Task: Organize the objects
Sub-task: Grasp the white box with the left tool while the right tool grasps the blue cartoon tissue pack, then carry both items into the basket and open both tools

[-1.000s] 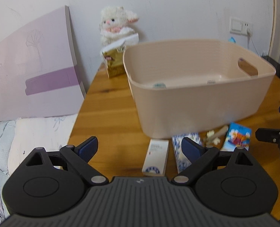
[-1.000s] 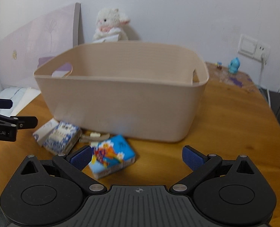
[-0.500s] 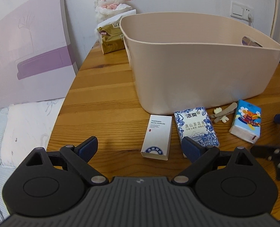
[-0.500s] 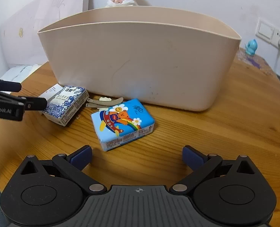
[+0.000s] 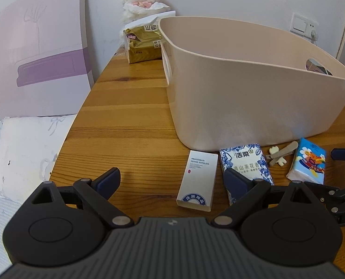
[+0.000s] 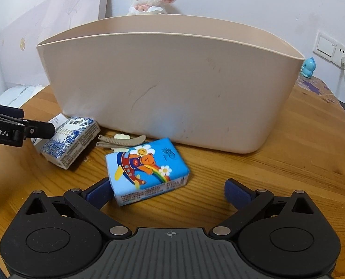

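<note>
Left wrist view: the left gripper point(image 5: 172, 181) hangs low over the wooden table point(image 5: 126, 107), its dark blue-tipped jaws spread wide and holding nothing. Between and just ahead of them lies a slim white carton point(image 5: 199, 181), a flat rectangular box with small printed text, its long axis running away from the camera toward the beige plastic basket point(image 5: 254, 97). Just beside it to the right lies a blue-and-white patterned tissue pack point(image 5: 244, 162), soft-sided and lengthwise in the same direction, partly covered by the right fingertip. Next come a tan hair clip point(image 5: 282, 153), slender and angled, and a blue cartoon tissue pack point(image 5: 308, 162). The basket is smooth, matte, oval with a cut-out handle, and stands behind all four items. A gold tissue packet point(image 5: 144, 44) and a fluffy white plush lamb point(image 5: 144, 0) sit at the table's far edge against the wall. Right wrist view: the right gripper point(image 6: 170, 191) is likewise released, jaws wide apart. The blue cartoon tissue pack point(image 6: 147, 169), glossy wrap printed with a bear and rainbow, lies diagonally just ahead, its near corner touching the left fingertip. The hair clip point(image 6: 121, 140) rests near the basket point(image 6: 172, 88) wall, and the patterned pack point(image 6: 71, 141) lies toward the table's left edge.
</note>
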`<state>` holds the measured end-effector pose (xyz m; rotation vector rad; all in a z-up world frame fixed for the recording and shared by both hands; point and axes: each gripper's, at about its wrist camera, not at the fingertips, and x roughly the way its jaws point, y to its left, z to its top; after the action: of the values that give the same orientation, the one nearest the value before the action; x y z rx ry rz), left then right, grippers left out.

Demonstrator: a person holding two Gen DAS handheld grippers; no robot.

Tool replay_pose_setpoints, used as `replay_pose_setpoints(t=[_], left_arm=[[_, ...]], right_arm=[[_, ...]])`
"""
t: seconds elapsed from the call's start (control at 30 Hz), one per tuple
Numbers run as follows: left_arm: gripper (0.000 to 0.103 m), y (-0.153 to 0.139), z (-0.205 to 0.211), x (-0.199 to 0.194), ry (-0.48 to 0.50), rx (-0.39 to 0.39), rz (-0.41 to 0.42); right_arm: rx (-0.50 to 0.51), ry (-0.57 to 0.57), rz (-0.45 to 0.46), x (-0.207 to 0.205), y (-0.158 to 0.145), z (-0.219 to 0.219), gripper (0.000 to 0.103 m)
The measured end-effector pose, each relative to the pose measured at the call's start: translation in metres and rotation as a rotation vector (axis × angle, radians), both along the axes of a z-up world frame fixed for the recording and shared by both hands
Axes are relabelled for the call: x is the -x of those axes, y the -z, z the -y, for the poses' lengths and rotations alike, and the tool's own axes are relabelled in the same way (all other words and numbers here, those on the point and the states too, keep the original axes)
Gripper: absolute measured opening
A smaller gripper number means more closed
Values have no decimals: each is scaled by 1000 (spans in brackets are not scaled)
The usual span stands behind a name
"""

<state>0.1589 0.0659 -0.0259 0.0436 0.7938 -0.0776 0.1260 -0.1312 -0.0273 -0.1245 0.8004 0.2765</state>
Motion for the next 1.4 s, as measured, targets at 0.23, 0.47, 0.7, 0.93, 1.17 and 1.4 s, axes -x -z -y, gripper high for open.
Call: replay_pose_setpoints(t=[0.23, 0.47, 0.7, 0.93, 1.17, 1.4], left_arm=[[96, 5, -1, -8, -11, -8, -16], [94, 14, 2, -9, 19, 4, -27], [69, 12, 6, -12, 14, 7, 16], [33, 8, 14, -3, 64, 9, 27], [33, 6, 17, 7, 63, -24, 26], [33, -6, 13, 24, 60, -34, 51]], right_arm=[[-4, 10, 14, -6, 1, 1, 103], [-5, 3, 31, -11, 6, 0, 103], [-16, -19, 43, -8, 6, -4, 88], [7, -55, 61, 6, 0, -8, 61], [2, -37, 42, 10, -4, 1, 60], [-16, -15, 49, 21, -18, 15, 60]])
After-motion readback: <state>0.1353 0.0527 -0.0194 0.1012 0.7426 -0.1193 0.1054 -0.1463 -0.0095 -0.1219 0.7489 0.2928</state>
